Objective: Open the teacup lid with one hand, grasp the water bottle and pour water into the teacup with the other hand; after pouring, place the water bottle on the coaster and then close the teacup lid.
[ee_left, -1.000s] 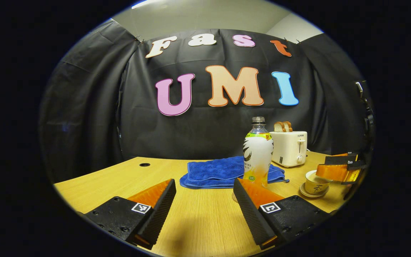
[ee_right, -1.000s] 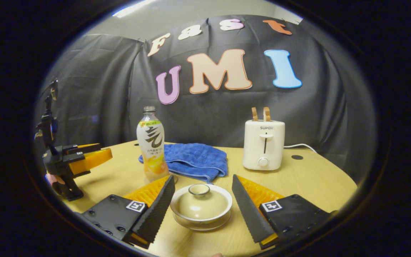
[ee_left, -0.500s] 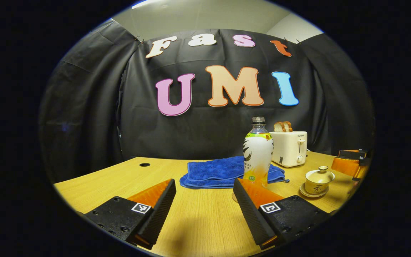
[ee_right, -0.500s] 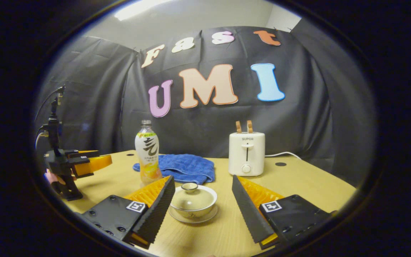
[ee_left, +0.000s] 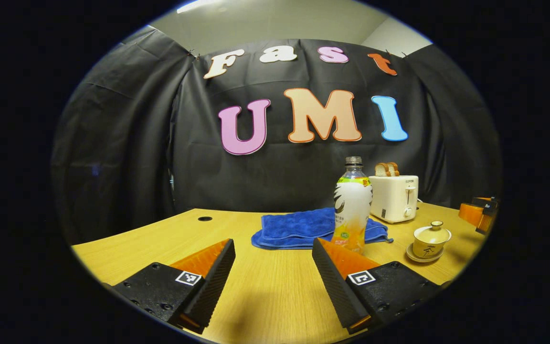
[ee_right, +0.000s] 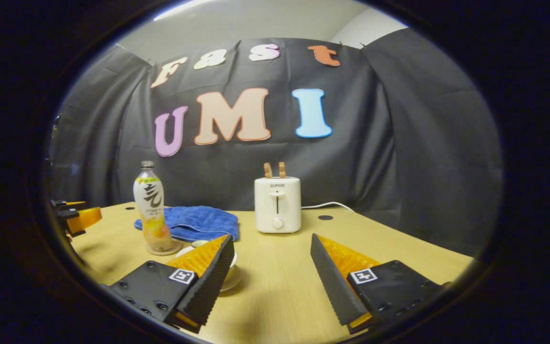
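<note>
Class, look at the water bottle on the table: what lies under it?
The water bottle stands on a round coaster; only the coaster's rim shows, its middle covered by the bottle's base.

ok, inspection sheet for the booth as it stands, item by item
Surface: wooden table, cable hole near the back.
Job's things: water bottle upright on coaster; teacup on its saucer, lid on.
Clutter: blue towel behind the bottle; toaster holding bread.
Grippers: left gripper open, holding nothing; right gripper open, holding nothing.
Cables: white cord from the toaster.
Surroundings: black cloth wall.
</note>
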`<state>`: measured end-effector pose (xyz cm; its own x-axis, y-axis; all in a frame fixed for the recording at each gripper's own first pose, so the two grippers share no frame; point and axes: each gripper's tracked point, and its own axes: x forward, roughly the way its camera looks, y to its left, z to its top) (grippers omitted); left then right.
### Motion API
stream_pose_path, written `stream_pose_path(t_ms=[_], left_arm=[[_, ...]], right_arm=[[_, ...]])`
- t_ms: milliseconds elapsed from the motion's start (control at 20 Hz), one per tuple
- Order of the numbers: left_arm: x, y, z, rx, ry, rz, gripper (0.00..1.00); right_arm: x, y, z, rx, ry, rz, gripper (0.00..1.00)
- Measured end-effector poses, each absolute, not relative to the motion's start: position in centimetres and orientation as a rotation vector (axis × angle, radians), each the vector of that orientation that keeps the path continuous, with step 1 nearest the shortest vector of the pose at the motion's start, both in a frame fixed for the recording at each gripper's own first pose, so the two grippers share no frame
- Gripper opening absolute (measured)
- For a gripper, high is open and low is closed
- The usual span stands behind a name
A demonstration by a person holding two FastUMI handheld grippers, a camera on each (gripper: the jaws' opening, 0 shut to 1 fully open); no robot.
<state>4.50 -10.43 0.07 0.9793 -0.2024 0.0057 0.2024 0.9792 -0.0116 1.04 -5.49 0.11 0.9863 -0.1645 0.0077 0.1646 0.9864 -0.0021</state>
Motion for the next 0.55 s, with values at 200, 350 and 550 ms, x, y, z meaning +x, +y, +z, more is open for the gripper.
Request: stream_pose_path(t_ms=[200, 350, 550], left_arm=[[3.84, -9.23, 0.08, -0.011, -0.007, -0.153, 0.95], [3.85, -9.13, 0.14, -0.01, -0.007, -0.148, 0.95], [3.81, -9.14, 0.06, -0.01, -0.006, -0.152, 0.95]], right_arm=[[0.36, -6.77, 0.2, -0.004, -0.01, -0.229, 0.98], [0.34, -6.8, 0.15, -0.004, -0.011, -0.236, 0.98], [0.34, -6.85, 0.16, -0.004, -0.012, -0.236, 0.98]])
